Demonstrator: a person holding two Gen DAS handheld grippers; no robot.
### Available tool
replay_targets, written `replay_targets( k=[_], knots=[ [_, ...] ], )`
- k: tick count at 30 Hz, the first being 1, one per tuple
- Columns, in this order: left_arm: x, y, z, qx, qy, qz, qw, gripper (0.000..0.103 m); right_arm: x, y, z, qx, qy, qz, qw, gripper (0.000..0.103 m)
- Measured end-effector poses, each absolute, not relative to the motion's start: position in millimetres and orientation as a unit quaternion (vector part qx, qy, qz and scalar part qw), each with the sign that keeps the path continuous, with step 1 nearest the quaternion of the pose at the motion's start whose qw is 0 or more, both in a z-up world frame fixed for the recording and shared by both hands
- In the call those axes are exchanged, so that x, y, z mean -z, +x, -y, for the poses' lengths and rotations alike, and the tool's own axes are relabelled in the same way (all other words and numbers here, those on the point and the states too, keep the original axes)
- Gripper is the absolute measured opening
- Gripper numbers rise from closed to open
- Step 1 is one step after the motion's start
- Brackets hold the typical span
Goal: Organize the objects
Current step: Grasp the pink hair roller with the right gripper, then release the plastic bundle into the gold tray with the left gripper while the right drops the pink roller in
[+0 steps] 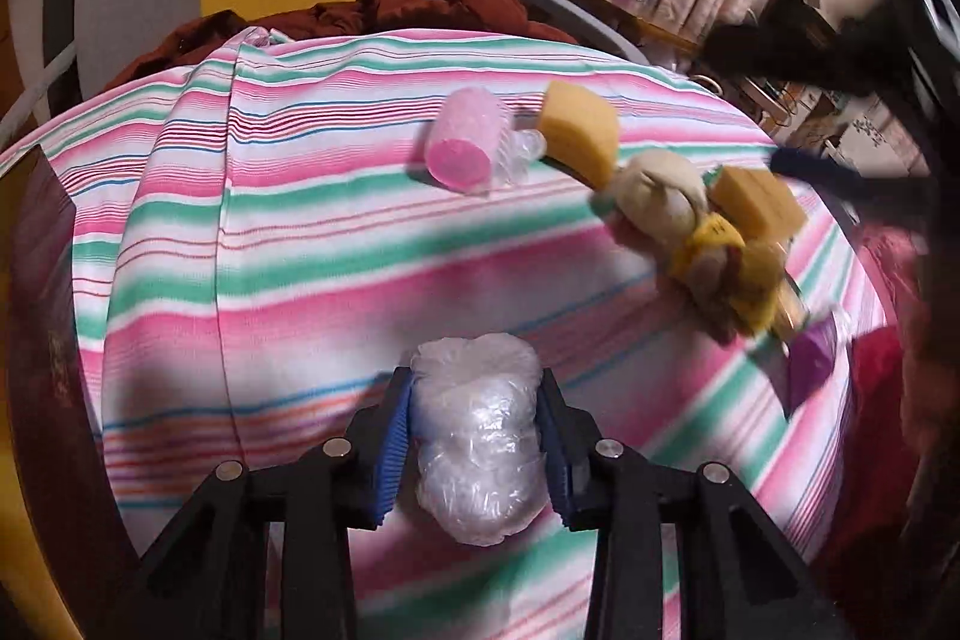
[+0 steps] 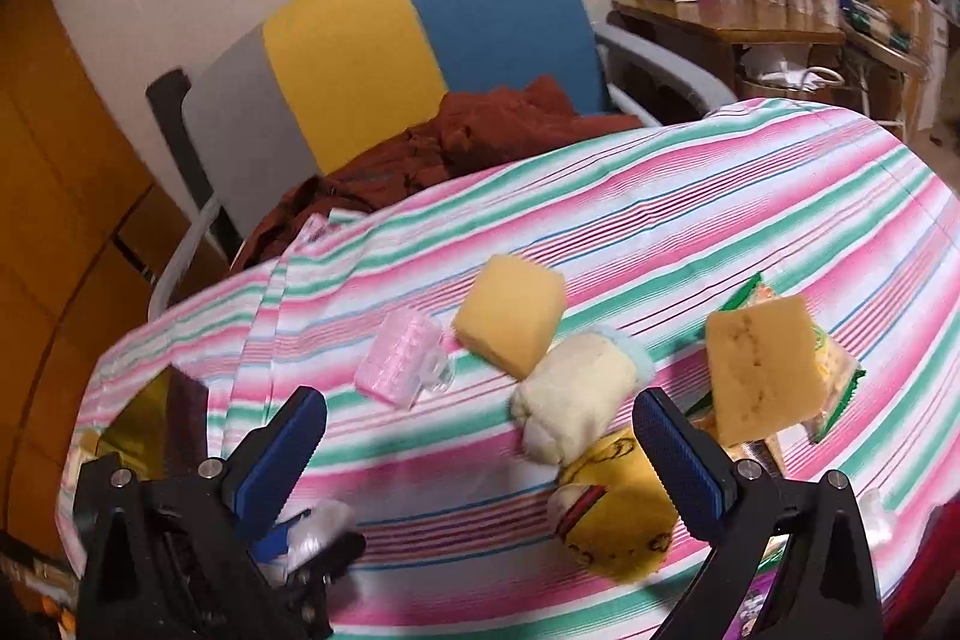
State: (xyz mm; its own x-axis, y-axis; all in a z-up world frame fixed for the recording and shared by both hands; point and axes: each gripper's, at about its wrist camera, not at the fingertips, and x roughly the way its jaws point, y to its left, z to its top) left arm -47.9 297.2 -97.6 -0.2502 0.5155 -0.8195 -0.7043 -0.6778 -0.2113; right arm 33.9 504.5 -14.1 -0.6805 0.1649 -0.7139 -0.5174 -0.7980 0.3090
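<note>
My left gripper (image 1: 475,382) is shut on a clear plastic-wrapped bundle (image 1: 480,436), its blue pads pressing both sides just above the striped tablecloth (image 1: 300,232). Further back lie a pink roller (image 1: 459,148), a yellow sponge (image 1: 579,133), a cream plush (image 1: 654,193), a second sponge (image 1: 759,199) and a yellow plush piece (image 1: 720,268). My right gripper (image 2: 480,403) hangs open over the cloth with nothing between its pads. Beyond it are the pink roller (image 2: 399,361), one sponge (image 2: 510,319), the cream plush (image 2: 576,394) and the other sponge (image 2: 762,370); the yellow plush piece (image 2: 618,526) lies under its right finger.
A snack packet (image 2: 834,370) lies under the right sponge, and a purple packet (image 1: 810,364) sits near the table's right edge. Behind the table stands a grey, yellow and blue chair (image 2: 420,40) with rust-red cloth (image 2: 480,130) on it. A wooden desk (image 2: 720,22) is at the back right.
</note>
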Motion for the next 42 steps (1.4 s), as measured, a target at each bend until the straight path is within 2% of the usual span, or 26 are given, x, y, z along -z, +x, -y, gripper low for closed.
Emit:
replay_targets(
  k=[3, 8, 13, 20, 25, 26, 27, 29, 42],
  knots=[
    [98.2, -46.8, -292.0, -0.784, -0.467, -0.096, 0.397, 0.038, 9.8, 15.7, -492.5, -0.887, -0.377, -0.218, 0.152, 0.103],
    [100.8, -51.3, -291.0, -0.784, -0.461, -0.086, 0.407, 0.039, 2.4, -34.1, -471.8, -0.893, -0.438, -0.082, 0.057, 0.103],
    [104.2, -52.1, -287.6, -0.785, -0.453, -0.079, 0.415, 0.039, 30.1, -88.5, -456.6, -0.852, -0.520, 0.047, -0.015, 0.103],
    [106.2, -48.7, -285.5, -0.786, -0.446, -0.072, 0.422, 0.039, 67.8, -137.1, -453.1, -0.804, -0.578, 0.131, -0.051, 0.103],
    [107.5, -50.3, -283.5, -0.786, -0.445, -0.062, 0.424, 0.039, 84.8, -150.4, -460.8, -0.790, -0.594, 0.137, -0.056, 0.101],
    [107.7, -50.5, -283.4, -0.786, -0.445, -0.061, 0.424, 0.039, 88.1, -151.2, -461.6, -0.787, -0.598, 0.136, -0.058, 0.095],
    [107.9, -50.4, -283.2, -0.787, -0.444, -0.061, 0.425, 0.039, 92.0, -151.3, -461.5, -0.784, -0.602, 0.136, -0.060, 0.085],
    [107.8, -48.8, -282.8, -0.787, -0.443, -0.060, 0.425, 0.039, 95.8, -149.4, -461.2, -0.782, -0.606, 0.132, -0.064, 0.074],
    [92.6, -30.2, -276.5, -0.786, -0.439, -0.081, 0.427, 0.038, 62.4, -98.4, -453.2, -0.843, -0.538, 0.007, -0.024, 0.074]
  ],
)
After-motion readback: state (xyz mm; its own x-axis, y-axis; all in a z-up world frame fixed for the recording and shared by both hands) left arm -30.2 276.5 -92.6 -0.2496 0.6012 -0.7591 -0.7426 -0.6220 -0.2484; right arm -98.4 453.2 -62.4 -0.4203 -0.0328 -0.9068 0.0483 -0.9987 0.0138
